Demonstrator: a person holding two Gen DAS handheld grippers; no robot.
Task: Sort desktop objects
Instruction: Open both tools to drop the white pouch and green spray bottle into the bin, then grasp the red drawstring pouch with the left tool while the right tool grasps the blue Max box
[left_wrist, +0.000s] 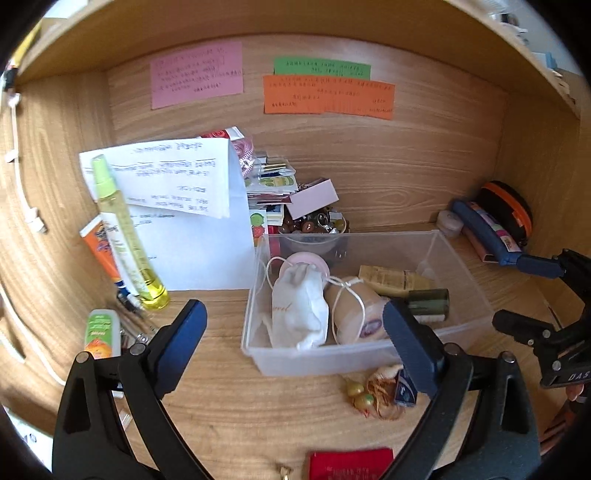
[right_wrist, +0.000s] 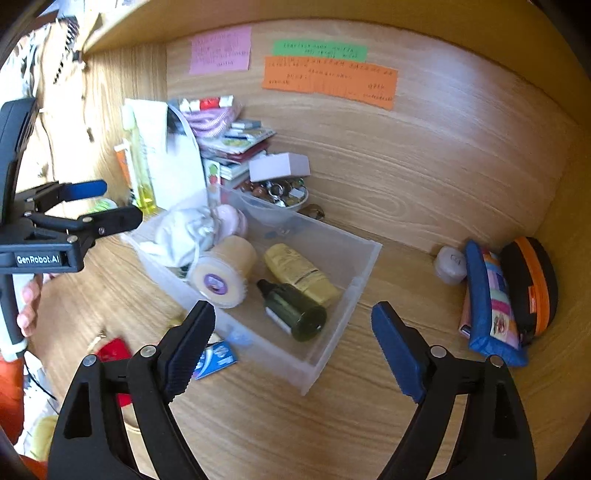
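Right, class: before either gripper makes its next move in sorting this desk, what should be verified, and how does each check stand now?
1. Left gripper open, holding nothing: ok.
2. Right gripper open, holding nothing: ok.
3. Clear bin has bare floor left at the end near the right gripper: ok.
4. Dark green bottle lies inside the bin: ok.
5. Beaded tassel charm lies on the desk outside the bin: not ok.
6. Whether the blue pencil case belongs in the bin: cannot tell.

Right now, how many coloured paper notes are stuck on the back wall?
3: a pink note on the left, a green note to its right, and an orange note just below the green.
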